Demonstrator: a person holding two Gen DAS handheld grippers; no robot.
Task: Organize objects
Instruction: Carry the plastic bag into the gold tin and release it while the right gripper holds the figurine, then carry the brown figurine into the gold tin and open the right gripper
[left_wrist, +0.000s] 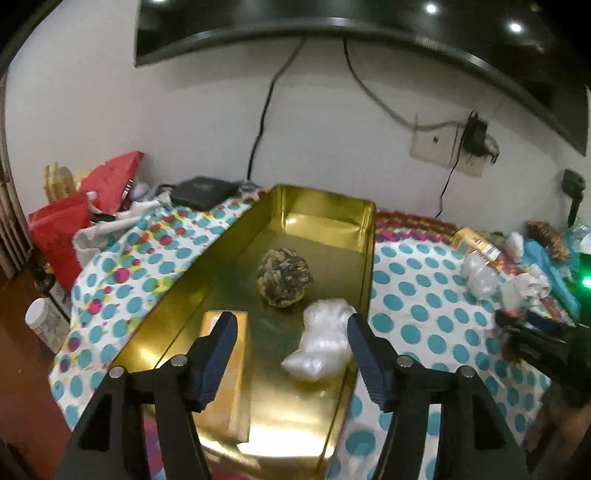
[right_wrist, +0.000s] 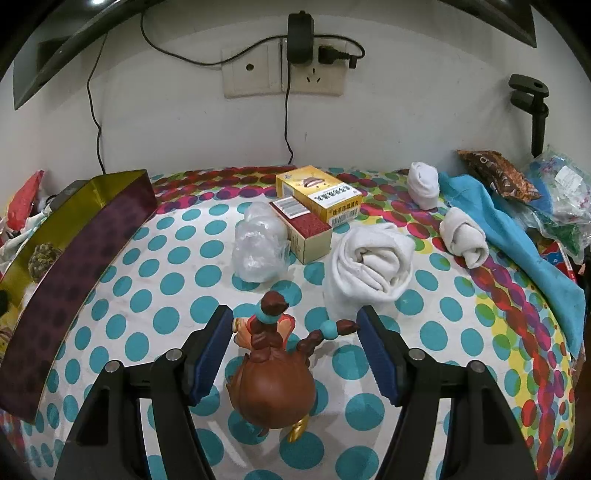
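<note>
A gold tin box (left_wrist: 325, 206) lies on the dotted cloth and holds a woven ball (left_wrist: 285, 277), a crumpled clear plastic bag (left_wrist: 323, 339) and a yellow carton (left_wrist: 227, 373). My left gripper (left_wrist: 291, 350) is open just above the tin's near end, its fingers either side of the carton and the bag, holding nothing. In the right wrist view, my right gripper (right_wrist: 295, 347) is open around a brown figurine (right_wrist: 273, 384) that stands on the cloth between the fingers, not clamped. The tin (right_wrist: 85, 236) shows at the left there.
On the cloth stand a yellow medicine box (right_wrist: 319, 194), a red-topped box (right_wrist: 303, 230), a clear plastic wad (right_wrist: 258, 243), three rolled white socks (right_wrist: 369, 266), a blue cloth (right_wrist: 509, 229) and snack bags (right_wrist: 495, 173). Red bags (left_wrist: 74, 218) and a black device (left_wrist: 203, 192) lie far left.
</note>
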